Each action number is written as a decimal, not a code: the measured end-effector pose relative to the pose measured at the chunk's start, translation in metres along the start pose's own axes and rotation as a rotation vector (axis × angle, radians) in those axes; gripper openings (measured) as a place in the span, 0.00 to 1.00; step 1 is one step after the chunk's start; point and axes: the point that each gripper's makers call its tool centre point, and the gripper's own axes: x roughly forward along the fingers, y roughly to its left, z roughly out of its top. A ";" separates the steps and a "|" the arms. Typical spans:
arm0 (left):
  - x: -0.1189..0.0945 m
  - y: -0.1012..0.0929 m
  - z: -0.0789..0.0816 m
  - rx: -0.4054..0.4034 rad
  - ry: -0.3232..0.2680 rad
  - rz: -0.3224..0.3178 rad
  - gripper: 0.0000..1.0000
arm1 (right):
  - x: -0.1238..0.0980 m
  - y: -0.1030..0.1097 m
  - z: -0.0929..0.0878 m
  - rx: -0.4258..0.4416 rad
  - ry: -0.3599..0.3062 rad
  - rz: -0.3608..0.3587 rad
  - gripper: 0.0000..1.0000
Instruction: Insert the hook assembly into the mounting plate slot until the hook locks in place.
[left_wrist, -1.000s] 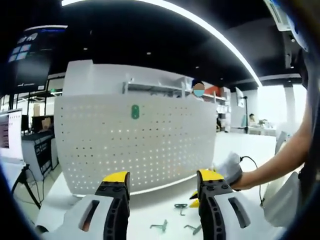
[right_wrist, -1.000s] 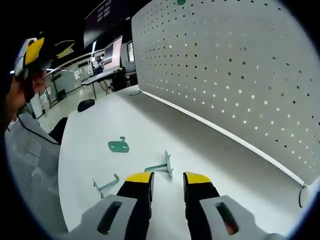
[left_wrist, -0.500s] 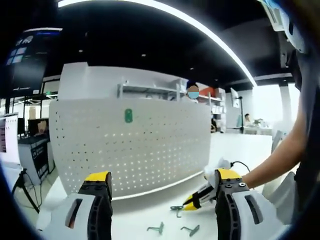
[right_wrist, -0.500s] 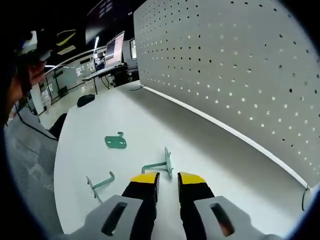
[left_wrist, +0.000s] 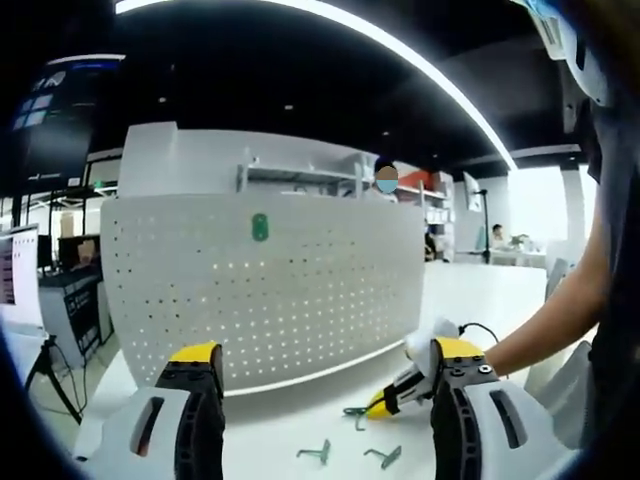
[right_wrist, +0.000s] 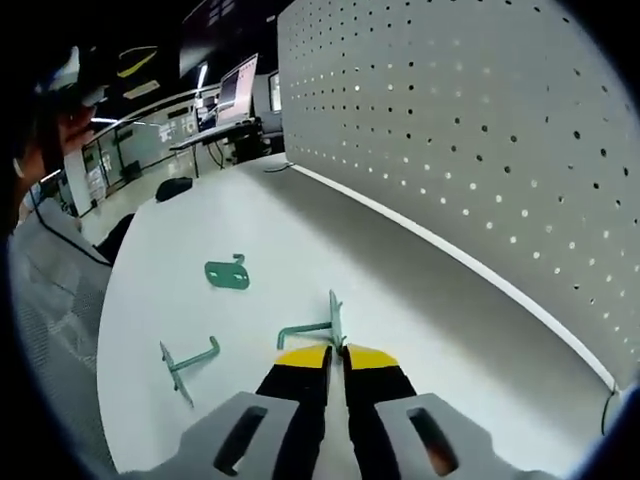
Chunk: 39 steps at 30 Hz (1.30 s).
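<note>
Pickup stage, judging by the layout: closing the right gripper (right_wrist: 327, 354) squarely across the upright end plate of the nearest green hook (right_wrist: 318, 328), pinching the flat of it rather than an edge so that it is not twisting out when lifted. Jaws drawn almost together with only a thin gap, tips right at that end plate; not possible to tell whether actually pinching it or just touching. Lying on the white table (right_wrist: 420, 300) just in front of the pegboard (right_wrist: 480, 120), with a second hook (right_wrist: 186, 360) and a flat green plate (right_wrist: 228, 272) well apart to the side. Pointing low and forward along the tabletop, nearly level with it. Hovering higher and further back, the left gripper (left_wrist: 327, 352), jaws spread wide and holding nothing, facing the pegboard squarely, where a small green mounting plate (left_wrist: 260, 227) is sitting high up, the likely target slot.
</note>
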 end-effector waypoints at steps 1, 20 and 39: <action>0.000 0.001 0.000 -0.001 -0.001 0.002 0.86 | 0.000 0.000 0.000 -0.003 -0.001 0.001 0.03; 0.001 -0.006 -0.003 -0.007 0.004 -0.027 0.83 | -0.017 -0.003 0.021 -0.039 -0.029 -0.026 0.02; -0.005 -0.009 -0.006 -0.004 0.003 -0.037 0.81 | -0.025 -0.002 0.040 -0.041 -0.030 -0.035 0.01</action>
